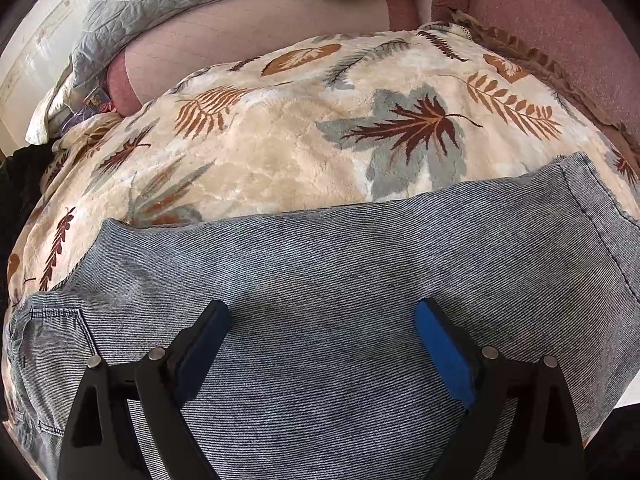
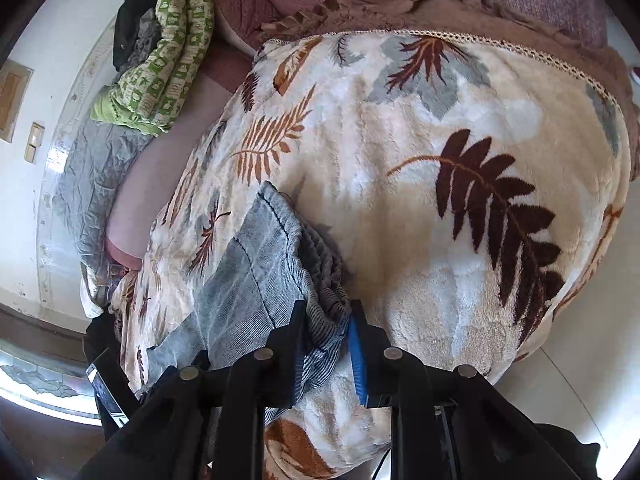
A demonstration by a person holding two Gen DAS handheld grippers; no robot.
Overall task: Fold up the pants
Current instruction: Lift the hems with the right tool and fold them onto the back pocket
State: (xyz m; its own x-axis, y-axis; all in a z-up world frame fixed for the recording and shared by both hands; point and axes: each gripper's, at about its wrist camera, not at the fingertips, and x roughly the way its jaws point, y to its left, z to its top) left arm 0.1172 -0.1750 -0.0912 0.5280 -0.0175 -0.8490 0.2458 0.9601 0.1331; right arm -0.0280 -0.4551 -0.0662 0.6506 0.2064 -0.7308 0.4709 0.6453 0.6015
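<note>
The pants are faded grey-blue denim [image 1: 328, 280], spread flat across a leaf-patterned blanket [image 1: 248, 152]. A back pocket shows at the left. My left gripper [image 1: 322, 316] is open, its blue-padded fingers wide apart just above the middle of the denim, holding nothing. In the right wrist view my right gripper [image 2: 326, 312] is shut on a bunched leg end of the pants [image 2: 264, 264], lifted off the blanket [image 2: 420, 220].
A folded green patterned quilt [image 2: 168, 52] and a grey crumpled cover [image 1: 168, 4] lie at the far side by the wall. A mauve cushion [image 1: 560, 32] borders the blanket. The blanket's edge drops to pale floor [image 2: 580, 360] at the right.
</note>
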